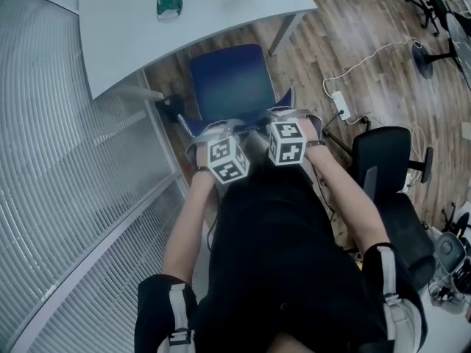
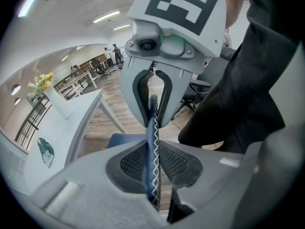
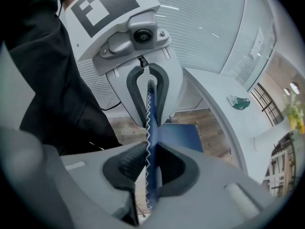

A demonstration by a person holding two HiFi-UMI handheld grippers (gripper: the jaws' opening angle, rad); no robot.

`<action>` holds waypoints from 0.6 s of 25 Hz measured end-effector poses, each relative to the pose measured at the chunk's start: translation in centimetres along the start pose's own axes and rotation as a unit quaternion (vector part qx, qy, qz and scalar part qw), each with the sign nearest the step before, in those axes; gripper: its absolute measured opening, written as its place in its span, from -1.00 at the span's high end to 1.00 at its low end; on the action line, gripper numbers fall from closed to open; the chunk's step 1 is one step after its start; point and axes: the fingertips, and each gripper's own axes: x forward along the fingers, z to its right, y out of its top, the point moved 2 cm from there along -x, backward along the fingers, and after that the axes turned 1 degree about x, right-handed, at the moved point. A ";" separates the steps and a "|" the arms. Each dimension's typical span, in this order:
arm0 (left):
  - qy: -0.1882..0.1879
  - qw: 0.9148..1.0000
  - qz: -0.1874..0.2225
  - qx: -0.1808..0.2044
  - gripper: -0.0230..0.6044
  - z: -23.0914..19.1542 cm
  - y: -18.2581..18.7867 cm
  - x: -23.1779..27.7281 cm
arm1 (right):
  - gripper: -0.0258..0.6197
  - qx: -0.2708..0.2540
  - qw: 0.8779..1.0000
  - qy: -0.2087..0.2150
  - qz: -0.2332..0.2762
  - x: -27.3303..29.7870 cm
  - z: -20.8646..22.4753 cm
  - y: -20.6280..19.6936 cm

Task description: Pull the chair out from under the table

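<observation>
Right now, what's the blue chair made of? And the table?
The blue chair looks like soft matte cloth: its edge shows white zigzag stitching. The table top looks smooth, hard and pale, probably laminate or painted board, though that can't be told for sure.

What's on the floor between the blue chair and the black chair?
A white power strip lies there, shown in the head view.
</observation>
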 end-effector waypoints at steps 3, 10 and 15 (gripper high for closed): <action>-0.004 1.000 -0.001 -0.004 0.67 1.1 0.7 0.0 | 0.70 -0.003 1.000 0.005 0.003 -0.5 -1.0 -0.5; -0.001 1.000 -0.012 -0.016 0.67 3.9 2.7 0.9 | 0.70 -0.014 1.000 0.010 0.008 -1.5 -3.6 -2.5; 0.003 0.999 -0.028 -0.039 0.67 7.0 4.4 1.8 | 0.70 -0.031 0.999 0.019 0.007 -2.2 -6.7 -4.4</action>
